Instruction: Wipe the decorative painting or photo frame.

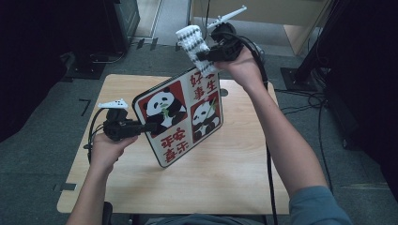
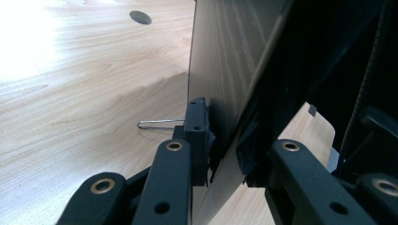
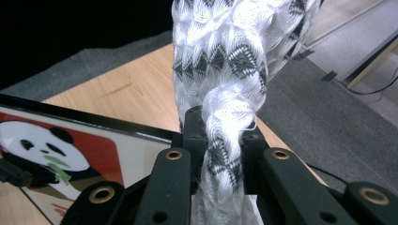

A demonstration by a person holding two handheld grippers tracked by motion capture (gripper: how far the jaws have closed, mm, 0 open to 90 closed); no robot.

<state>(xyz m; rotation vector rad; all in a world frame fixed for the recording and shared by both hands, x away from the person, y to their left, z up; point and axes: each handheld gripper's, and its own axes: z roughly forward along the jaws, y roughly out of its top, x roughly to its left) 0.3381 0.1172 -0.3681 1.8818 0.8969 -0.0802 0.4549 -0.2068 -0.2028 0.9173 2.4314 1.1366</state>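
With the left gripper (image 1: 149, 126) clamped on the tilted panda board's (image 1: 180, 117) edge above the bench (image 1: 234, 164) and the right gripper (image 1: 202, 55) pinching the patterned cloth (image 1: 192, 41) aloft, the thin edge grip might slip and drop the board.

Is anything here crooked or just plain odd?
Yes: the panda board is not lying flat; the left tongs hold its edge so it stands tilted on the table. The right tongs pinch a bunched white cloth above it.

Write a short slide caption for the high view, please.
Left gripper tilts a panda picture board above the table; right gripper holds a white patterned cloth.
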